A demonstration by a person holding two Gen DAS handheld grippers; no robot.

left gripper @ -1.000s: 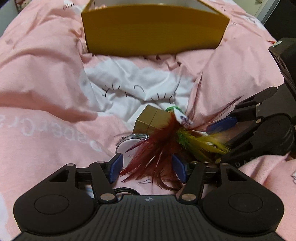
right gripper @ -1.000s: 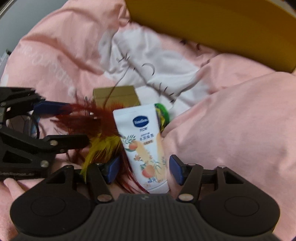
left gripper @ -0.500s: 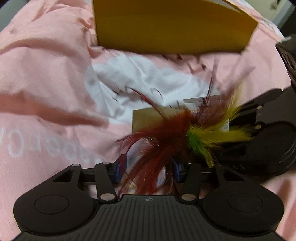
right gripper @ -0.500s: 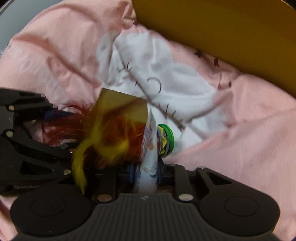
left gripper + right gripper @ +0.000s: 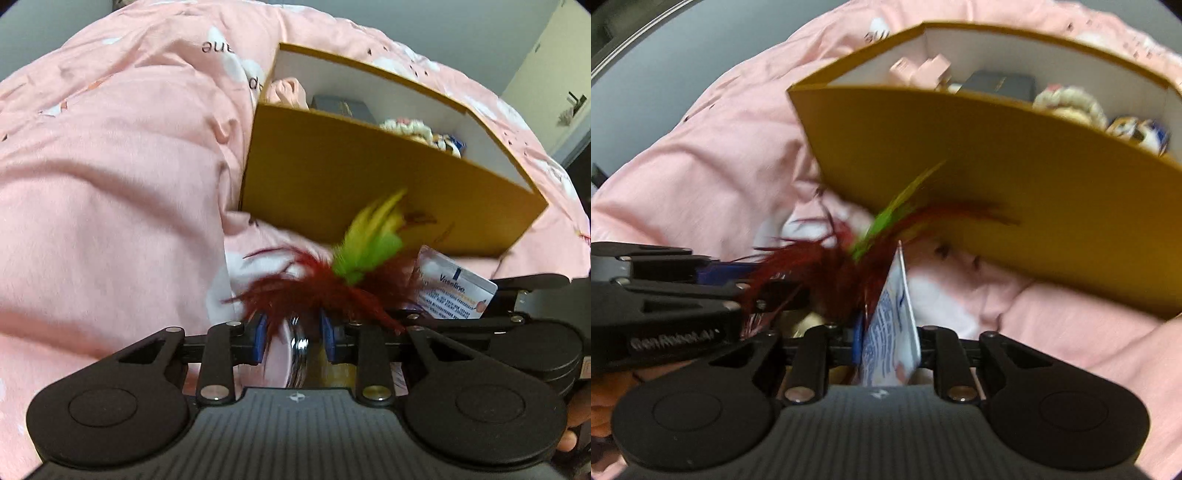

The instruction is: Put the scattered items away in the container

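Both tongs are loaded and up off the bed, facing the box.

Left tongs: clenched on the feather toy — dark red plumes fan out over the blue pads, with a yellow-green tuft sticking up toward the box. A round metal-rimmed thing sits edge-on between the pads too; I cannot tell what it is.

Right tongs: clamped on the tube, which stands upright on its edge in the grip (white, blue print; the left view reads "Vaseline" on it). The tube sits just beside the feathers, right of them in the left view, and the two tongs are side by side.

Box: mustard outside, white inside, open-topped, lying on the pink duvet just past the feather tips. Already inside, seen from the right view — pink blocks at the left, a dark case in the middle, a cream ring-shaped plush and something blue-and-white at the right.

Both views are motion-blurred.
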